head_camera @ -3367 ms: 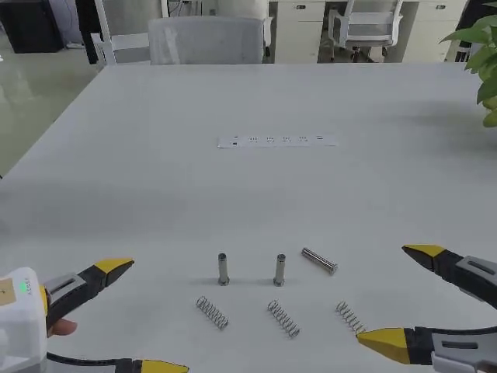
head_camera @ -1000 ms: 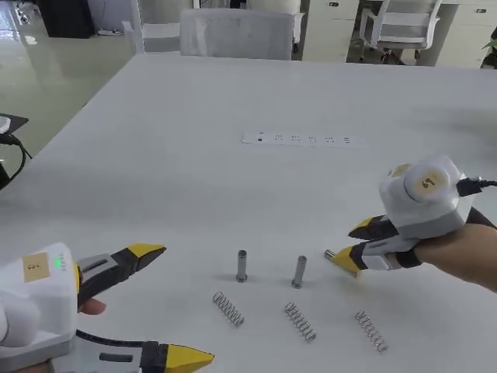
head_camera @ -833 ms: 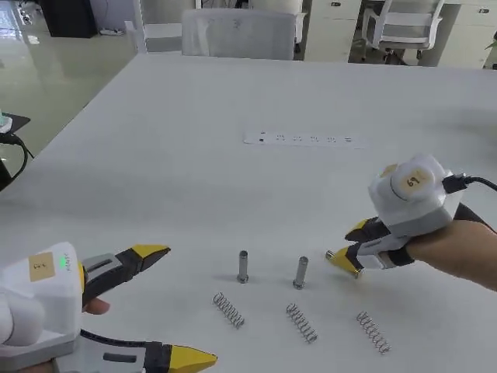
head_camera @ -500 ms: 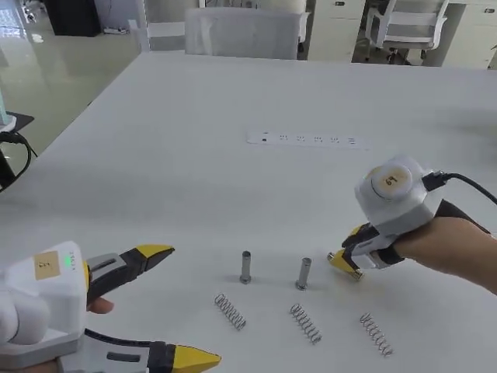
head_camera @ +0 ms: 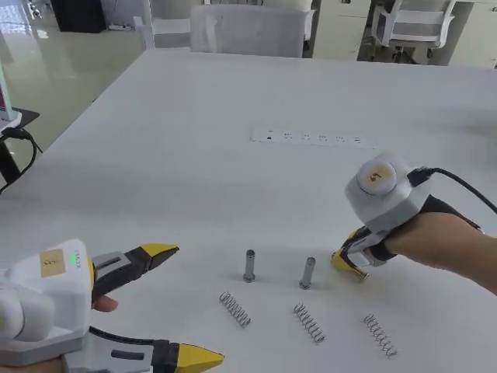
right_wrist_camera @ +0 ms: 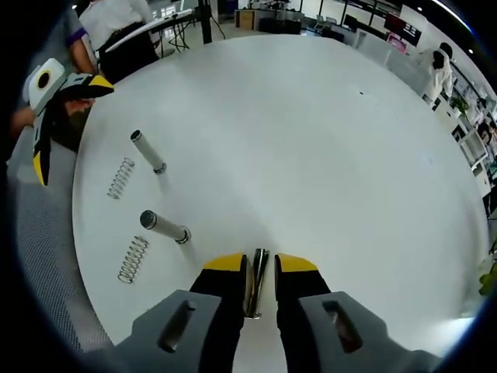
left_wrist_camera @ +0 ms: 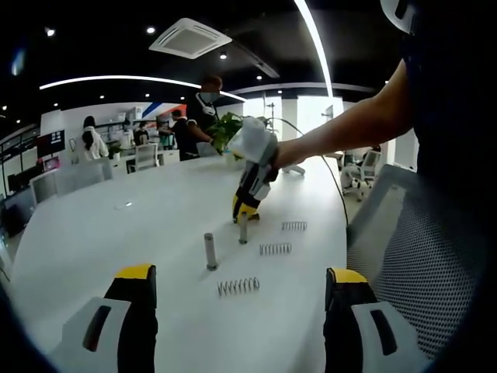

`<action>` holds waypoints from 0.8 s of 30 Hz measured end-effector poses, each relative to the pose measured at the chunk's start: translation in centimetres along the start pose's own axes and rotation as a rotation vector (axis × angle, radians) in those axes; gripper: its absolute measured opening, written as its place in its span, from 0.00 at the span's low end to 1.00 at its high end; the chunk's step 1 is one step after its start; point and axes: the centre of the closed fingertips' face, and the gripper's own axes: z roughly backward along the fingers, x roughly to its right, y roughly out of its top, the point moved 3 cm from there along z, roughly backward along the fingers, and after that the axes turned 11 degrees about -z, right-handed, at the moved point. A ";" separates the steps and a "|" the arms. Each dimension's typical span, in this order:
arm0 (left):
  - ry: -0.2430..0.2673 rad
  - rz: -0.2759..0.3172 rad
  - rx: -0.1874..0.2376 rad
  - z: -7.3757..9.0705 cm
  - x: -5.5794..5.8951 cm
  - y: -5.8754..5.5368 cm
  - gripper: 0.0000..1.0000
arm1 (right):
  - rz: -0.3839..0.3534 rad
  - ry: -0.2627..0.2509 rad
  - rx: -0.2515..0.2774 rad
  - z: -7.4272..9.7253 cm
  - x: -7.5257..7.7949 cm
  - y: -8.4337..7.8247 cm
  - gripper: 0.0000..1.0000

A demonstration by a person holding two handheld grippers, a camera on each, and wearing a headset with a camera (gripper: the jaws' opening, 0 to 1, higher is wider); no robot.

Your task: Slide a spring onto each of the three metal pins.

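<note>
Two metal pins (head_camera: 249, 265) (head_camera: 307, 273) stand upright on the white table (head_camera: 233, 179). A third pin (right_wrist_camera: 258, 273) lies flat between the jaws of my right gripper (head_camera: 349, 263) (right_wrist_camera: 260, 263), which is shut on it at table level. Three springs (head_camera: 234, 308) (head_camera: 307, 322) (head_camera: 380, 335) lie in a row in front of the pins. My left gripper (head_camera: 180, 305) (left_wrist_camera: 241, 273) is open at the near left with nothing between its jaws. In its view it faces the nearest spring (left_wrist_camera: 238, 286) and the left pin (left_wrist_camera: 209, 251).
A power strip (head_camera: 313, 139) is set flat in the table's middle. Chairs (head_camera: 248, 29) stand at the far edge. A black cable (head_camera: 466, 190) runs back from the right gripper. Several people (left_wrist_camera: 194, 116) stand beyond the table in the left gripper view.
The right gripper has come in from the right, lowered onto the lying pin and shut around it. The left gripper stays open in place.
</note>
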 end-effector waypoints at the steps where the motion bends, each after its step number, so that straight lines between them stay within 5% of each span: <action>1: 0.000 0.001 0.000 0.0 0.0 0.0 0.87 | 0.001 -0.002 -0.004 -0.1 0.0 0.0 0.12; 24: 0.006 0.006 0.009 0.0 -0.1 0.0 0.86 | -0.038 0.002 -0.074 -0.4 0.3 0.0 0.06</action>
